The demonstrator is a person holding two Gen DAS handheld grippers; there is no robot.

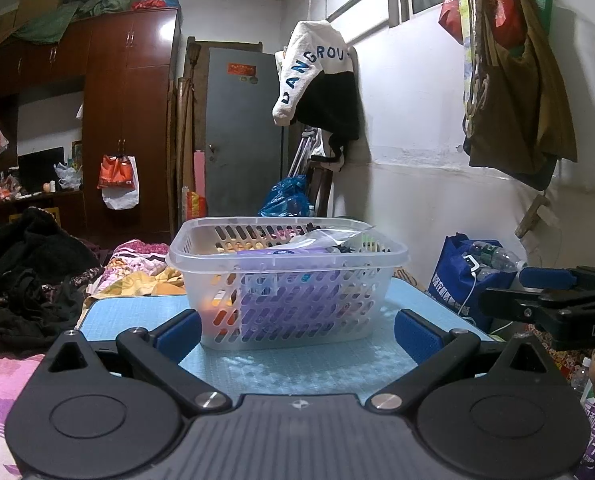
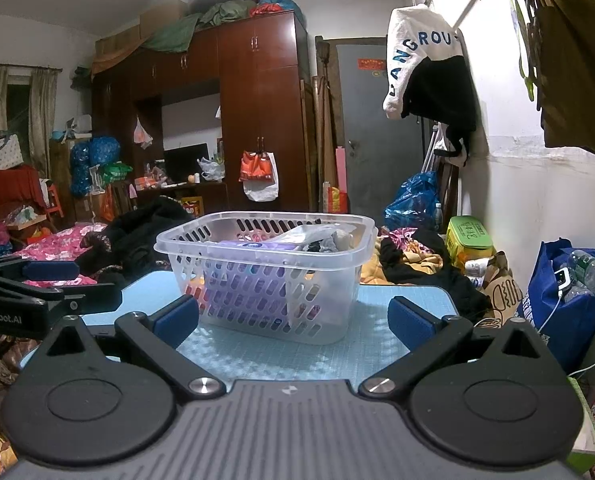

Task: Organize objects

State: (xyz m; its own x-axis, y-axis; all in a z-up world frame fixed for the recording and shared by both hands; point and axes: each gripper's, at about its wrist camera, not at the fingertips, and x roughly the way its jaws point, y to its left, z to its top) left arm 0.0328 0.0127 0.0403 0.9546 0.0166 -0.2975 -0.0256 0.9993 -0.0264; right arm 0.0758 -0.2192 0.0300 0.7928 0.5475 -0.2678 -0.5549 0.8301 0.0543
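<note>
1. Left gripper held low and level over the near edge of the blue mat, pointing at the basket; blue-padded fingers spread wide, nothing between them.
2. Right gripper posed the same way beside it, also aimed at the basket; fingers spread wide and empty.
3. Each gripper visible from the other's camera: right one at the right edge of the left wrist view, left one at the left edge of the right wrist view.
4. Clear slotted plastic basket standing upright on the mat, just ahead of both pairs of fingertips, not touching them.
5. Inside the basket: a purple pack lying tilted, a clear plastic bag sticking up above the rim, something orange low at the left corner, dark and grey items towards the right side; too jumbled to tell more.
6. Behind the mat, rumpled bedding and dark clothes.
</note>
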